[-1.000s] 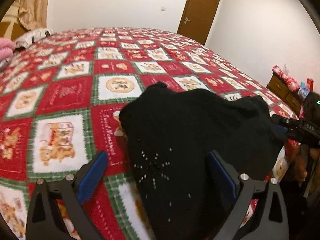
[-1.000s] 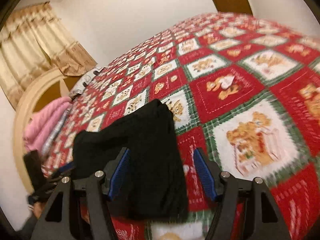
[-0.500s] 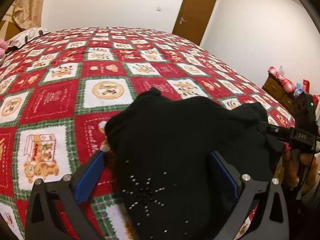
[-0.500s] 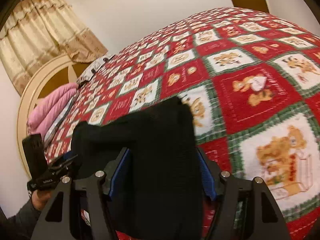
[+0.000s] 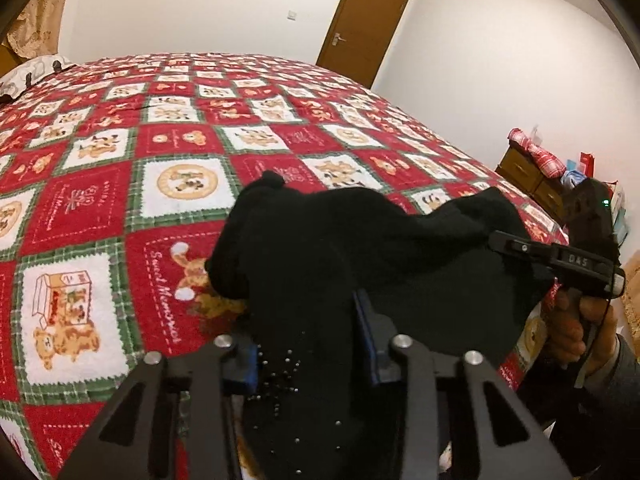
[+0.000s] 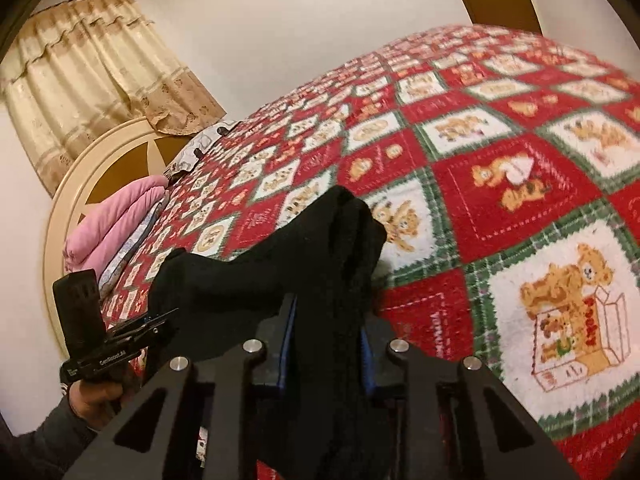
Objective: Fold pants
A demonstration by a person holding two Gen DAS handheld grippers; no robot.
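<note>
Black pants [image 5: 360, 256] hang bunched between my two grippers above the red quilt [image 5: 100, 216]. Left gripper [image 5: 308, 344] pinches one edge; right gripper [image 6: 326, 340] clamps the other, fingers nearly closed.

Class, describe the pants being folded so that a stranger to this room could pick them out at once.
Start at the big bed with the red, white and green teddy-bear blanket. At its near edge, a dark bundle is pinched between the left gripper and the right gripper: the pants. They are the only plain black cloth there, with tiny silver studs near the left fingers.
</note>
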